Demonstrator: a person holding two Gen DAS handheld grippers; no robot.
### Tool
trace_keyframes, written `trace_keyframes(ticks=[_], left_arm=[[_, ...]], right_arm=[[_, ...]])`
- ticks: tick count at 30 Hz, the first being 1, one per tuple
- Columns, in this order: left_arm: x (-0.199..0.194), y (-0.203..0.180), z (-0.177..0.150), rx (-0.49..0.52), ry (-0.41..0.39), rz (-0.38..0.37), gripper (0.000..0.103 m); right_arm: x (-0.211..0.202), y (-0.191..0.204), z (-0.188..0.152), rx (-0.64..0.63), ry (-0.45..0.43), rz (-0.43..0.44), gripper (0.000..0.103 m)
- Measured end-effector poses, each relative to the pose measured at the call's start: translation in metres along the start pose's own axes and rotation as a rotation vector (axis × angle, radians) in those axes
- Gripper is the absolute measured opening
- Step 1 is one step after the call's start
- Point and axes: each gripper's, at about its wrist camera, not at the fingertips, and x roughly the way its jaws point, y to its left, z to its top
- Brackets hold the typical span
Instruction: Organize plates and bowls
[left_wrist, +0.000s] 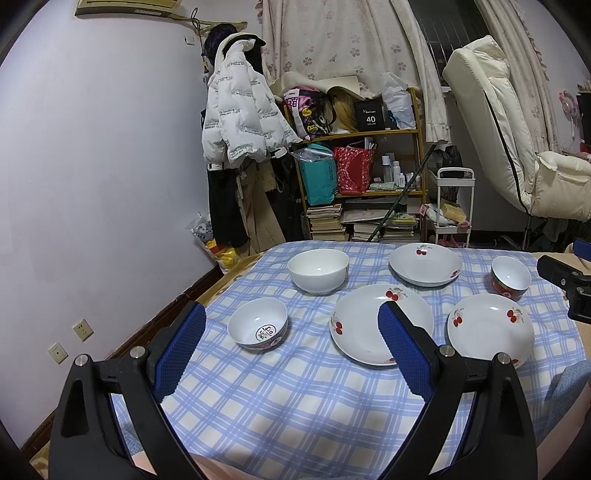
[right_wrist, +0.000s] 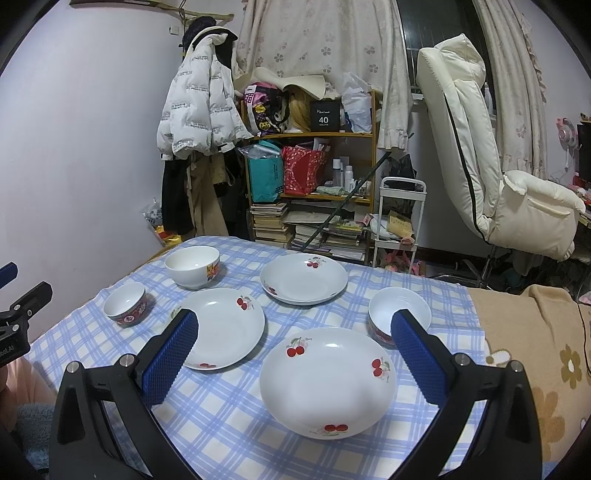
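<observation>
On a blue-and-white checked tablecloth (right_wrist: 229, 424) sit six pieces of crockery, all upright with their openings facing up; being round, none has a long axis to speak of. The nearest white plate with red cherry prints (right_wrist: 327, 382) lies between the spread blue-padded fingers of the right gripper (right_wrist: 293, 332), which hovers above the cloth with nothing between its pads. To that plate's left is a second cherry-printed white plate (right_wrist: 225, 326), partly behind the gripper's left finger, and farther back a third, deeper cherry-printed dish (right_wrist: 303, 278). A small white bowl with a red patterned outside (right_wrist: 400, 314) stands just right of the nearest plate, half hidden by the right finger. At the far left of the cloth stand a plain white bowl with a coloured picture on its side (right_wrist: 192, 266) and, nearer, a small white bowl with a red-and-blue patterned band (left_wrist: 257, 328). The left gripper (left_wrist: 291, 325) is also held wide apart and empty, with that small banded bowl seen between its fingers, though farther off on the cloth and not touching them. Behind the table stand a cluttered wooden shelf (left_wrist: 360, 134) and a cream padded chair (right_wrist: 491, 177).
</observation>
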Motion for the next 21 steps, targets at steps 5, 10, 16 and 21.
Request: trace_keyframes(ticks=[5,10,16,21], left_arm=[[0.002,0.003,0.002,-0.005,0.008,-0.014,0.093],[0.01,0.001,0.002,0.011,0.052,-0.01,0.093],[0.034,-0.002,0.014,0.006,0.125,0.008,0.093],[0.056,-0.004,0.036,0.006,0.146,0.038,0.093]], right_arm=[[0.0,0.0,0.0,0.0,0.003,-0.001,0.103],[0.007,-0.004,-0.01,0.007,0.012,-0.005,0.103],[0.02,-0.002,-0.002,-0.019,0.044,0.006,0.103],[0.038,0.003,0.02,-0.031,0.075,0.044,0.103]])
